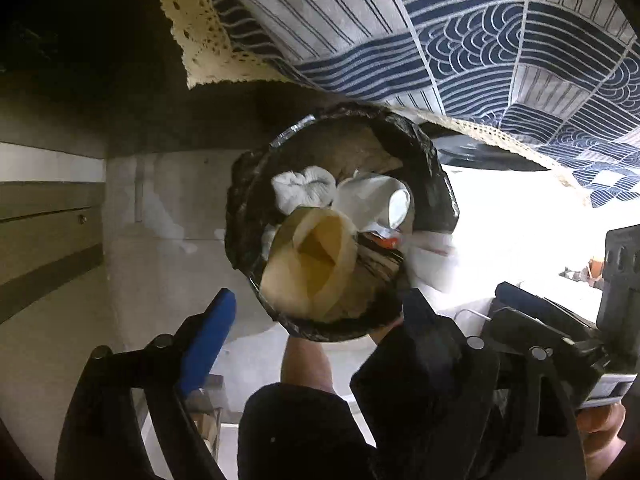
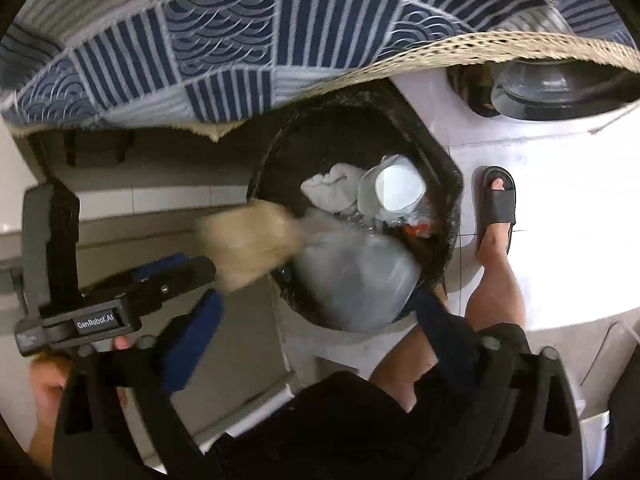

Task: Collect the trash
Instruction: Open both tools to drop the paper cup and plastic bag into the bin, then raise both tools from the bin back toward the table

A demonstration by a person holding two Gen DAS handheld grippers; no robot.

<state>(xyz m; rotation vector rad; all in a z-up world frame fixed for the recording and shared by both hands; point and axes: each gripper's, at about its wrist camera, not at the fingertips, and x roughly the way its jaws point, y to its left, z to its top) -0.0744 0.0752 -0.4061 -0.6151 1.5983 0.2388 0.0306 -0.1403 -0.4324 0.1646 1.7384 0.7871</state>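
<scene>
A round bin with a black liner (image 1: 436, 184) (image 2: 448, 184) stands on the floor below both grippers. In it lie a crumpled white tissue (image 1: 302, 192) (image 2: 332, 190) and a white cup (image 1: 396, 204) (image 2: 396, 188). My left gripper (image 1: 320, 300) (image 2: 180, 268) is open above the bin's near rim. A crumpled beige paper piece (image 1: 312, 264) (image 2: 248, 244), blurred, hangs loose just beyond its pads. My right gripper (image 2: 318, 300) is open too. A greyish translucent plastic piece (image 2: 356, 276) lies blurred between its fingers over the bin, and no pad presses on it.
A blue-and-white patterned tablecloth (image 1: 460, 40) (image 2: 224, 48) with a lace edge overhangs just above the bin. A person's foot in a black slipper (image 2: 496, 200) stands right of the bin on white floor tiles (image 2: 560, 184). A grey wall panel (image 1: 48, 232) lies left.
</scene>
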